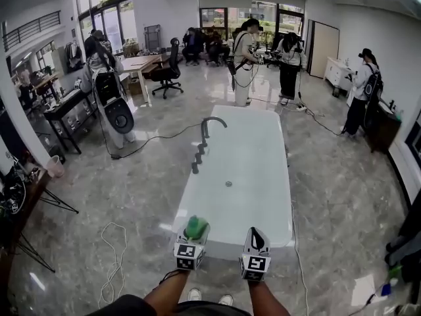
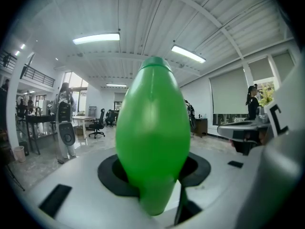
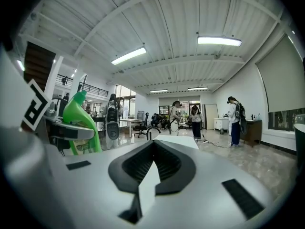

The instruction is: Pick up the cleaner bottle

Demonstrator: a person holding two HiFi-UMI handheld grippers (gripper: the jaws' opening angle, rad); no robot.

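The green cleaner bottle (image 1: 196, 228) is off the tub, held in my left gripper (image 1: 195, 232), which is shut on it over the near end of the white bathtub (image 1: 243, 163). In the left gripper view the bottle (image 2: 152, 137) fills the centre, standing upright between the jaws of the left gripper (image 2: 152, 175). My right gripper (image 1: 256, 237) hovers beside it on the right, shut and with nothing in it. The right gripper view shows the bottle (image 3: 78, 120) at the left, and the right gripper (image 3: 151, 168) with its jaws together.
A dark faucet (image 1: 209, 125) and knobs stand on the tub's left rim. Cables (image 1: 112, 255) lie on the floor to the left. A white machine (image 1: 115, 107), desks and an office chair (image 1: 168, 71) stand at the left back. Several people (image 1: 243, 58) stand behind the tub and at the right.
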